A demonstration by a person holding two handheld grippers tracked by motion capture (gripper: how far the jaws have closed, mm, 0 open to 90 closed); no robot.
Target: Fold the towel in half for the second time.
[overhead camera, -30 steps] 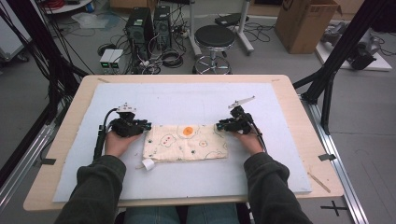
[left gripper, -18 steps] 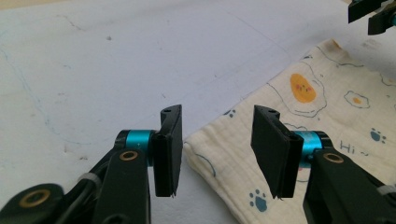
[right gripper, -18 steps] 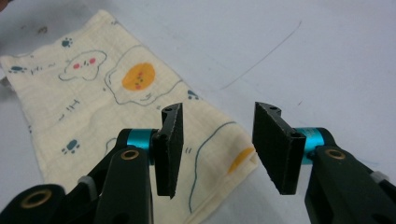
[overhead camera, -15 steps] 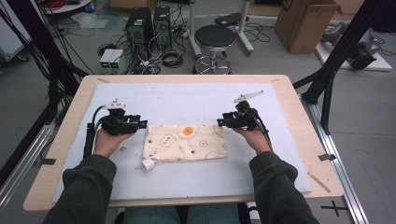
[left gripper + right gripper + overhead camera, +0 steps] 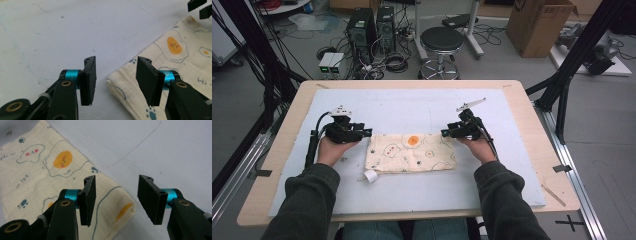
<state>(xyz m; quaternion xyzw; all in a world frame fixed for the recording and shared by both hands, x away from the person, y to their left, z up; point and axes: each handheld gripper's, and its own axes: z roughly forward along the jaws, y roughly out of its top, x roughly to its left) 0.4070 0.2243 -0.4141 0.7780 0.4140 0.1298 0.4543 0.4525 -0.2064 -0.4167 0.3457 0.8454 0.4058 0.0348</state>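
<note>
A folded cream cloth (image 5: 412,152) printed with fried eggs and paw marks lies flat in the middle of the white mat (image 5: 412,107). My left gripper (image 5: 366,133) sits at its far left corner and my right gripper (image 5: 446,133) at its far right corner. In the left gripper view the left gripper (image 5: 116,62) is open, its jaws having just been opening, with the cloth's folded corner (image 5: 120,82) lying below the gap, untouched. In the right gripper view the right gripper (image 5: 117,180) is open too, also just opened, over the cloth's corner (image 5: 122,210).
A small white tag (image 5: 370,176) sticks out at the cloth's near left corner. The mat covers most of the wooden table (image 5: 532,115). Beyond the far edge stand a black stool (image 5: 441,40), computer towers (image 5: 372,25) and a cardboard box (image 5: 539,22).
Both grippers, which sat against the cloth's far corners, now stand with jaws spread and the corners lying loose on the mat. The hands have barely shifted and the cloth lies where it was.
</note>
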